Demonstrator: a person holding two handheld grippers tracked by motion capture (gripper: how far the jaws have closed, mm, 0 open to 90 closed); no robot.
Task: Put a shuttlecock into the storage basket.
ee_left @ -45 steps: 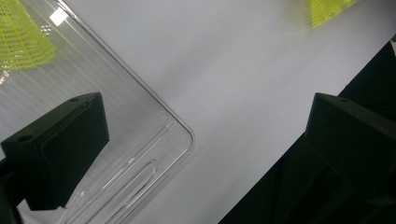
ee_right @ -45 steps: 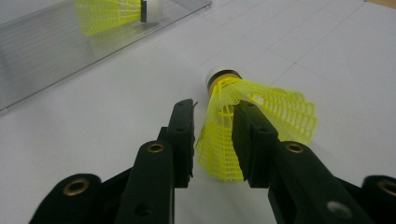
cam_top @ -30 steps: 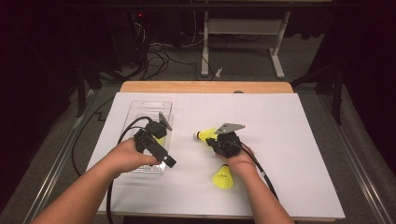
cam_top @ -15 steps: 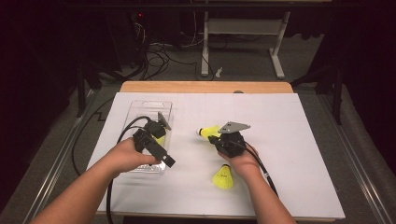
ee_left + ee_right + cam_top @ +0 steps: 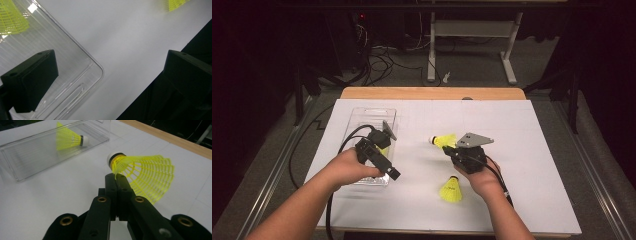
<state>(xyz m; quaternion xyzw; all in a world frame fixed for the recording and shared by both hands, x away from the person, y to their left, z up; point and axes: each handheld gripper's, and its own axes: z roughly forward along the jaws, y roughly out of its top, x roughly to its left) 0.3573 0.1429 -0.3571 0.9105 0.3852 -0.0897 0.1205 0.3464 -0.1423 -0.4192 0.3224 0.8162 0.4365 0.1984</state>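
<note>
Three shuttlecocks are seen. One is already laid in the clear tray at left of the high view. A second is clenched by its skirt in the right gripper at centre frame. A third is left on the table, lower centre. The left gripper is held released over the tray's corner, grasping nothing. Two seem left to be packed.

The bench's white sheet lies under my left hand-held gripper and right hand-held gripper. Beyond them runs its wooden edge; farther off are black cables and a white metal frame.
</note>
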